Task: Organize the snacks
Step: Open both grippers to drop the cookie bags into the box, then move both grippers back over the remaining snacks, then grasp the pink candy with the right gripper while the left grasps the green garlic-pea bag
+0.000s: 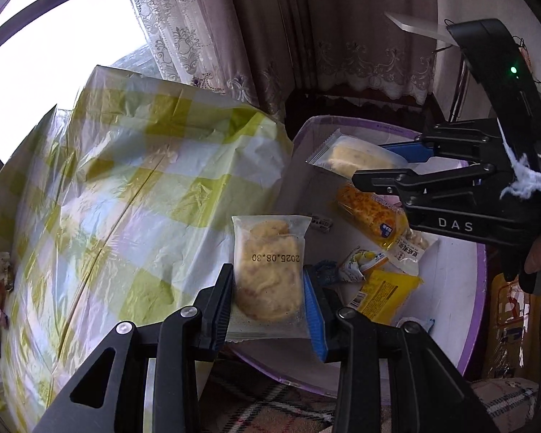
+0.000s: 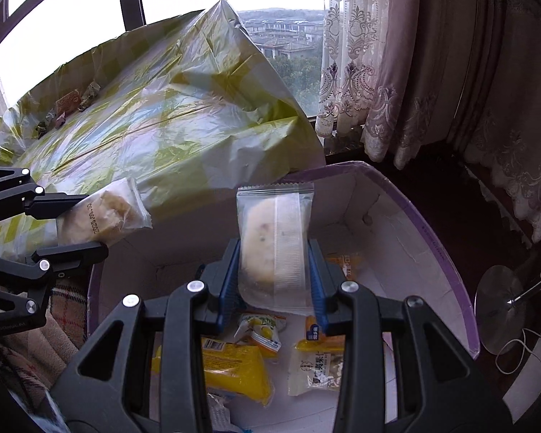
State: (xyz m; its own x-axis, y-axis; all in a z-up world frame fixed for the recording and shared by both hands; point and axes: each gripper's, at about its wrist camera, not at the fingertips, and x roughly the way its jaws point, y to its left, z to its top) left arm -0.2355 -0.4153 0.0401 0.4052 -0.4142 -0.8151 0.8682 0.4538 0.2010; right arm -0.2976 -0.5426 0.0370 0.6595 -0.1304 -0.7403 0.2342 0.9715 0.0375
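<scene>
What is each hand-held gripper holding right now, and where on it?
Left hand-held gripper: a date-stamped pastry packet, pinched across its lower sides. Right hand-held gripper: a clear pastry packet, also clamped across its lower sides.

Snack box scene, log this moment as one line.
left gripper: shut on dated pastry packet | right gripper: shut on clear pastry packet | both above purple-rimmed box
</scene>
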